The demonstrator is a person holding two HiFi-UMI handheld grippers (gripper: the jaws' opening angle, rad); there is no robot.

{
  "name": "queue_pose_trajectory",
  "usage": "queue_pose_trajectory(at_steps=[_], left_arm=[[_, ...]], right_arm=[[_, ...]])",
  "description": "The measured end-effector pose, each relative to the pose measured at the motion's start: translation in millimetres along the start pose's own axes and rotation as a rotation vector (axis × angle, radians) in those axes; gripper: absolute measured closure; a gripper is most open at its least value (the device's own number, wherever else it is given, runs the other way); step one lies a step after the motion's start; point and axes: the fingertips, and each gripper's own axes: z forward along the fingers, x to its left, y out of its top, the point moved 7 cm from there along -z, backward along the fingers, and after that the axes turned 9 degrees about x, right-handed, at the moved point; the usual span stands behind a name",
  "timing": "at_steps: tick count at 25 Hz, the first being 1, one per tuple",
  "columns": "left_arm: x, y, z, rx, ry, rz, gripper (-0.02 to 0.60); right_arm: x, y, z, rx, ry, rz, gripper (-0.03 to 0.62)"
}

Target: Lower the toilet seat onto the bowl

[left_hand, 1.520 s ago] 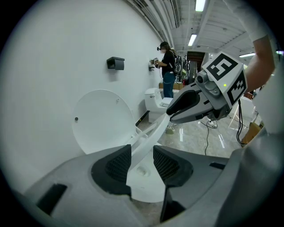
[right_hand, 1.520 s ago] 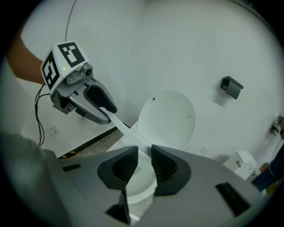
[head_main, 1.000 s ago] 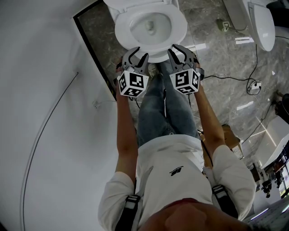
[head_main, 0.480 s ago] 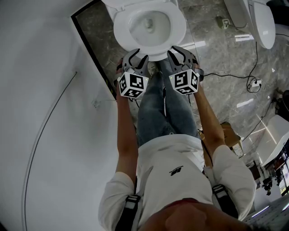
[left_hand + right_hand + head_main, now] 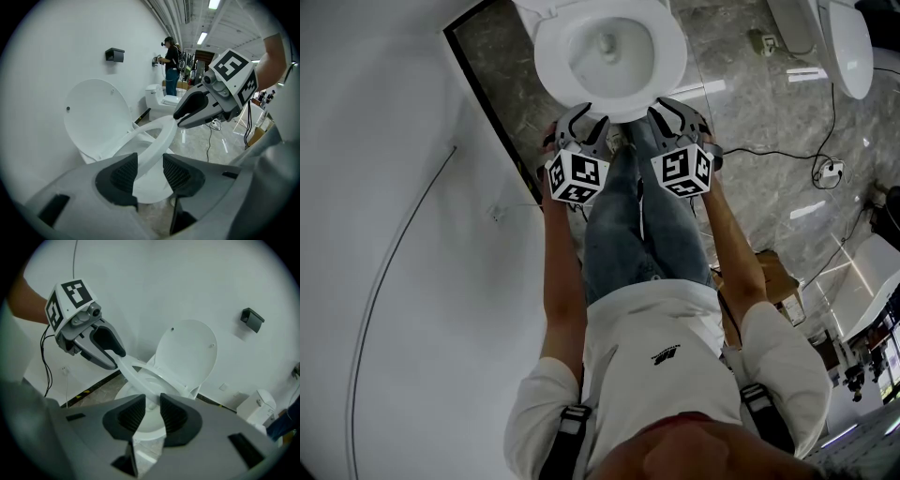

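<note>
Head view first: I'm looking straight down at the white ceramic toilet bowl (image 5: 623, 56) with the white oval plastic toilet seat (image 5: 548, 52) over it. My left tool (image 5: 581, 120) and right tool (image 5: 675, 108) are both at the seat's front edge, side by side, but from up here I can't judge how high the seat sits. Left gripper view clears that up: the seat is tilted, its front end lifted off the bowl, in front of the upright round white lid (image 5: 96, 117). Its rim runs right between my left tool's ribbed black pads (image 5: 123, 174), which look pressed on it even though those jaws have just been opening a bit. Right gripper view: the right tool is clamped on the front rim too, so the seat isn't down yet. My worry, just a guess: if that left pinch loosens more, the seat slides out and all the weight goes to one side. Then it either twists at the hinge or slams onto the ceramic. The tips could also get trapped under the rim when it lands.
</note>
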Motion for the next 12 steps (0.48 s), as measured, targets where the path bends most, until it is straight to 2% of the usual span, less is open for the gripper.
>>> queue_pose_trajectory(at_steps=[12], left_arm=[[-13.0,-12.1,8.6,0.022,-0.026,-0.016,0.410]], right_arm=[[10.1,-14.9,4.9,0.033,0.034,0.020,0.488]])
